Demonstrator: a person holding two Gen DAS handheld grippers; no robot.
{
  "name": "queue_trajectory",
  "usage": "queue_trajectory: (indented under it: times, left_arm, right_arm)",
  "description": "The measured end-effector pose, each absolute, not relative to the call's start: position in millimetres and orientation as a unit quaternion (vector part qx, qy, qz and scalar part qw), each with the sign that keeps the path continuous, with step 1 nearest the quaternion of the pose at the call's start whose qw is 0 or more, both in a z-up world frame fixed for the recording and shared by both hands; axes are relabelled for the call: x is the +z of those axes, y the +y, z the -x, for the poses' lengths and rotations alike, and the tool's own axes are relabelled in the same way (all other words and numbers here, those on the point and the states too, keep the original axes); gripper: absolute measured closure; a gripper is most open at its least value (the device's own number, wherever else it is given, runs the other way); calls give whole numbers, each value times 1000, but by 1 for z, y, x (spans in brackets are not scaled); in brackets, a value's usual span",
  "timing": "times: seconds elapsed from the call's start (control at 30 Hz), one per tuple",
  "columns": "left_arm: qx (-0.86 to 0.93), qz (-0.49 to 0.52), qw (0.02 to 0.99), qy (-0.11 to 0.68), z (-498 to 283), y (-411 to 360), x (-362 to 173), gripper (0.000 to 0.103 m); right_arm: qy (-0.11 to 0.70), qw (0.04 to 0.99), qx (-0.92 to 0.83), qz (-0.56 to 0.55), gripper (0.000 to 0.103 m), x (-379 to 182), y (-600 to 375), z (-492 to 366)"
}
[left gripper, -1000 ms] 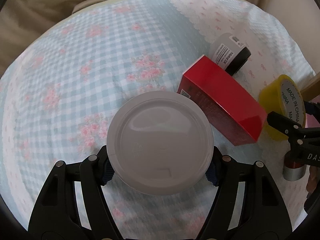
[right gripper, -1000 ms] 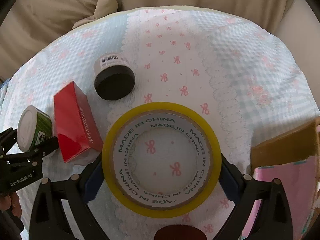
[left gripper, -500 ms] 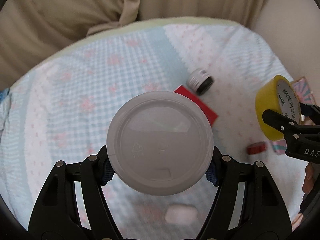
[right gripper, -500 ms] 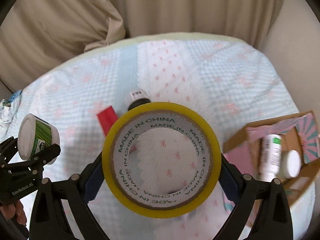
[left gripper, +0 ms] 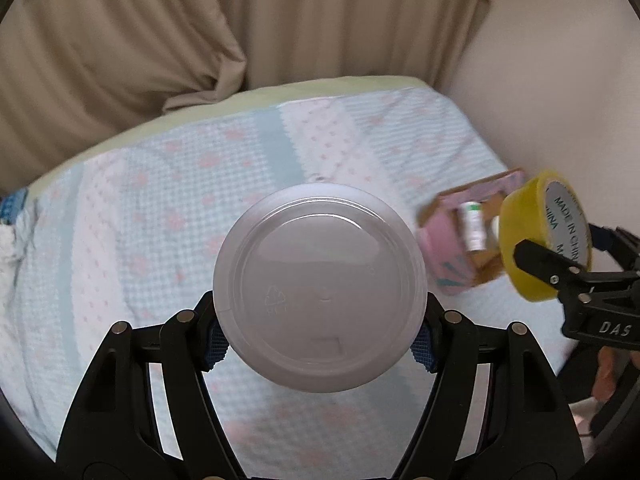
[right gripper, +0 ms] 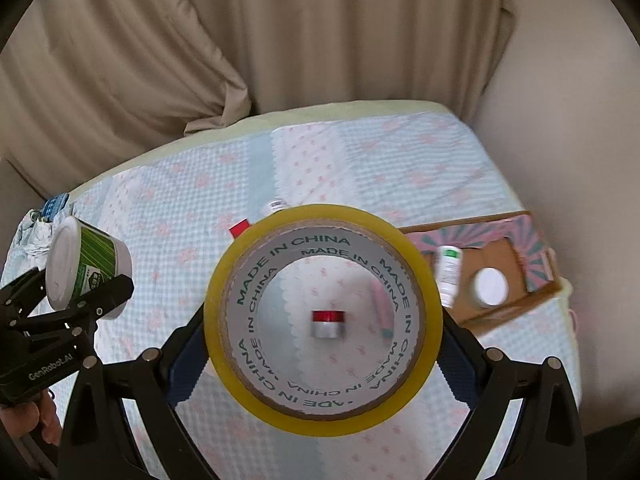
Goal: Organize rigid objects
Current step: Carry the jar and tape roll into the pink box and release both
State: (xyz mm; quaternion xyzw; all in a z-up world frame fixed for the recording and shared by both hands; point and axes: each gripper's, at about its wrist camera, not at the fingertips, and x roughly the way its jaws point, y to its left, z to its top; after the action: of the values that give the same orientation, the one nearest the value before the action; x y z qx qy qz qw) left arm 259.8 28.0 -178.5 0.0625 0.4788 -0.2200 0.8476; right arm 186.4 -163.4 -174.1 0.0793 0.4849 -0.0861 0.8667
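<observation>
Over a bed (right gripper: 460, 168) with a pale blue checked cover and beige curtains (right gripper: 320, 32) behind it, both grippers hang in the air with their loads. On the cover at the right lies an open cardboard box (right gripper: 516, 264) with pink printed flaps, and in it a white bottle (right gripper: 449, 276) with a green label and a white-capped jar (right gripper: 490, 286). The right gripper (right gripper: 322, 326) is clamped on a roll of yellow tape (right gripper: 420, 276), one finger on each side of the roll, whose open core faces the camera. The left gripper (left gripper: 318, 326) is closed the same way on a white-lidded tub (left gripper: 318, 288) with green sides, lid toward the camera, held clear of the cover. Through the tape's core a small red and silver cylinder (right gripper: 328, 324) lies on the cover, and a red box (right gripper: 239, 227) peeks out behind the roll's upper left edge.
</observation>
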Motion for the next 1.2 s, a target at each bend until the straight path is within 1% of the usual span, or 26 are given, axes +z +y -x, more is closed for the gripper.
queue_trajectory:
  times: [0.23, 0.43, 0.7, 0.97, 1.2]
  left_arm:
    - [-230, -61, 851, 469, -216, -39, -147, 35]
    - [-205, -48, 854, 475, -192, -104, -146, 35]
    - [-188, -31, 837, 513, -186, -184, -181, 35]
    - [-202, -62, 808, 549, -201, -257, -231, 35]
    - [-207, -86, 779, 586, -227, -303, -277, 35]
  right_arm:
    - [476, 868, -103, -99, 6, -152, -232, -140]
    - [480, 864, -102, -113, 6, -157, -320, -116]
    - [503, 846, -113, -136, 6, -183, -440, -114]
    - [538, 816, -120, -177, 6, -224, -494, -133]
    - [564, 785, -113, -232, 6, -263, -520, -153]
